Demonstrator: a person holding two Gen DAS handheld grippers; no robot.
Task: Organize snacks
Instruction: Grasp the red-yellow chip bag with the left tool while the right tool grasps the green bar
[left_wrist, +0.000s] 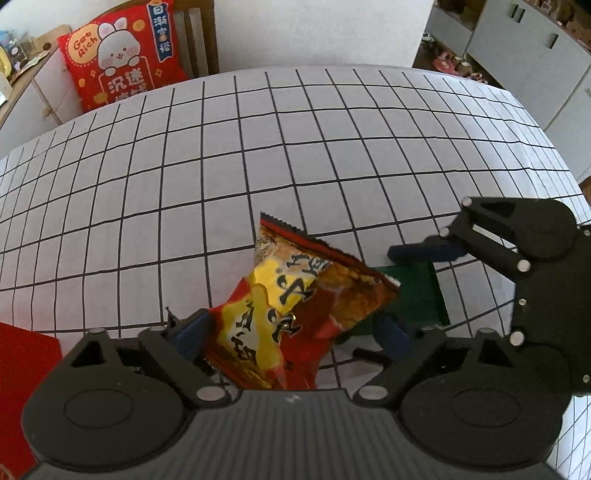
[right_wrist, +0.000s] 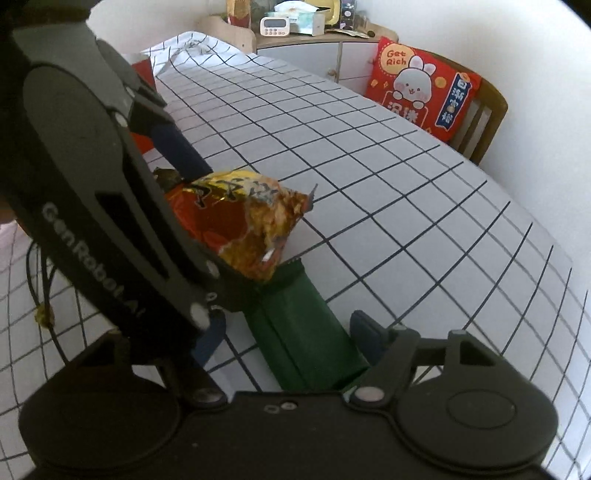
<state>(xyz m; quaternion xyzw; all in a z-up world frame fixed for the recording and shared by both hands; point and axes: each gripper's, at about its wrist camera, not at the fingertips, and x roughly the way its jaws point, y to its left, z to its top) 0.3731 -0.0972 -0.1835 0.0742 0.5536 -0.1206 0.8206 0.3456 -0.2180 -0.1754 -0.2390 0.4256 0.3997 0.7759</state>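
Observation:
My left gripper (left_wrist: 291, 332) is shut on a red and yellow snack bag (left_wrist: 295, 299) and holds it tilted above the table. The same snack bag (right_wrist: 243, 218) shows in the right wrist view, with the left gripper's dark body (right_wrist: 110, 206) crossing in front. My right gripper (right_wrist: 291, 332) holds a dark green packet (right_wrist: 299, 328) between its blue fingers (right_wrist: 364, 332), just below the bag. In the left wrist view the green packet (left_wrist: 410, 295) lies under the bag's right corner, and the right gripper (left_wrist: 424, 284) comes in from the right.
The table has a white cloth with a black grid (left_wrist: 258, 166). A red box (left_wrist: 22, 369) sits at the left edge. A chair with a red rabbit cushion (left_wrist: 118, 55) stands behind the table. A cabinet with a timer and clutter (right_wrist: 295, 26) is at the far end.

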